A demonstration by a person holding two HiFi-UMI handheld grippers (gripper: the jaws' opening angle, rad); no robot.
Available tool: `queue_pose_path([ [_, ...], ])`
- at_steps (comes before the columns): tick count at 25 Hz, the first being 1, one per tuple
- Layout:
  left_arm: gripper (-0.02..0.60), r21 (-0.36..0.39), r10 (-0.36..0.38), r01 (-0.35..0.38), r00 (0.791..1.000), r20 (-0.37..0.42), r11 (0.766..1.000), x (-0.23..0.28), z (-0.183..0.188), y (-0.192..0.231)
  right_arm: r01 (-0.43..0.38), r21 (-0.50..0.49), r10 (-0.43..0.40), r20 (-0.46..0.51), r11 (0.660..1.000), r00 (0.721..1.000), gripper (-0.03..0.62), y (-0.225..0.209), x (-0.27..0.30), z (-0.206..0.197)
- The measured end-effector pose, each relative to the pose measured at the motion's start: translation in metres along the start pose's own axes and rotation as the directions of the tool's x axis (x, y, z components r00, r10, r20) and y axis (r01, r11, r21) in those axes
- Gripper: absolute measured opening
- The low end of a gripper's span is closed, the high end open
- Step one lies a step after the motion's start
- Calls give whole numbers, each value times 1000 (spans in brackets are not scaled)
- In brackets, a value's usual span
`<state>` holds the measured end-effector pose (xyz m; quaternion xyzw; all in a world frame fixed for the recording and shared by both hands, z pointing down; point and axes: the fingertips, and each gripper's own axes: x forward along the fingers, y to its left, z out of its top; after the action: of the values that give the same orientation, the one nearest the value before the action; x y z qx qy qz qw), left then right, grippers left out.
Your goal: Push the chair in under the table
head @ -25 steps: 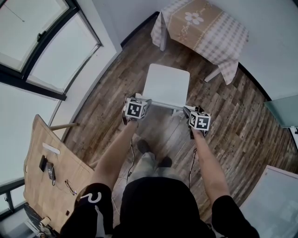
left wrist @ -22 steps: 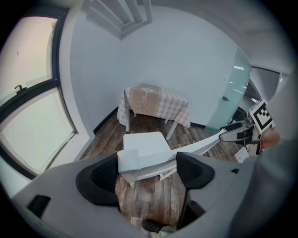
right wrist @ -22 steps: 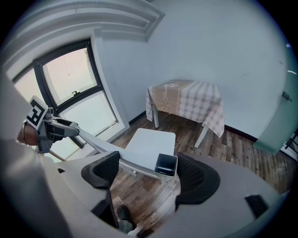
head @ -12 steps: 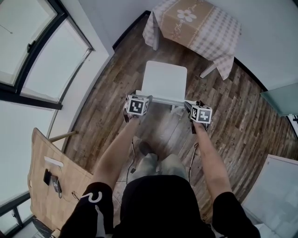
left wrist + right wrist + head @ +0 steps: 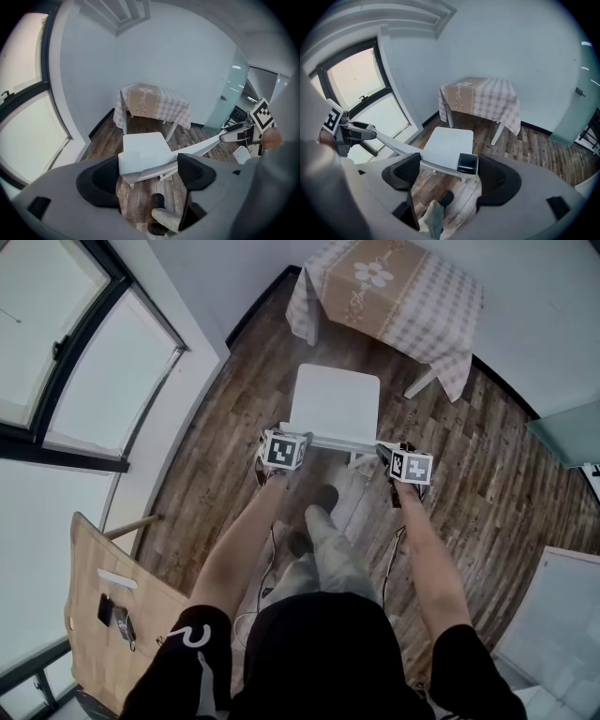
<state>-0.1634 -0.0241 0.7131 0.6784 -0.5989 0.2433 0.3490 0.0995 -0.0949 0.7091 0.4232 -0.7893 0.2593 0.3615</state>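
**Loose hold on the chair back, table ahead**

The left gripper (image 5: 147, 176) has its jaws spread wide. The left corner of the chair (image 5: 335, 401) back lies between them, against the left pad only. The right gripper (image 5: 447, 171) is just as wide, with the rail's open dark end beside its right pad. Neither looks clamped, so in a hard shove the top rail (image 5: 201, 147) could slide out.

The chair stands in the middle of the head view, apart from the table (image 5: 389, 292), which lies at 12 to 1 o'clock of it with bare floor between. An uneven push would likely swing the seat into one of the table legs (image 5: 419, 382), or snag the hanging tablecloth (image 5: 455, 371). A shoe (image 5: 324, 497) at the chair's 6 o'clock is raised near its legs, so balance is another risk.

The cloth carries a flower and script lettering, too small to read. The marker cubes (image 5: 284, 449) show only black-and-white squares. No brand is legible.
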Motion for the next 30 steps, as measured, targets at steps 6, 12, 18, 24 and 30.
queue_pose_path([
  [6, 376, 11, -11, 11, 1000, -14, 1000, 7, 11, 8, 1, 17, -1, -15, 1000, 1000, 400, 0, 8, 9],
  [12, 376, 20, -19, 20, 1000, -9, 1000, 18, 27, 17, 5, 25, -5, 6, 1000, 1000, 400, -1, 19, 24],
  [18, 376, 26, -31, 31, 999, -13, 999, 31, 43, 26, 6, 42, -6, 7, 999, 1000, 400, -4, 31, 39],
  [24, 376, 43, -45, 46, 999, -24, 998, 46, 65, 40, 11, 63, -12, 12, 998, 1000, 400, -3, 44, 57],
  [30, 376, 58, -62, 63, 998, -18, 996, 59, 84, 50, 7, 90, -8, 12, 996, 1000, 400, -5, 57, 73],
])
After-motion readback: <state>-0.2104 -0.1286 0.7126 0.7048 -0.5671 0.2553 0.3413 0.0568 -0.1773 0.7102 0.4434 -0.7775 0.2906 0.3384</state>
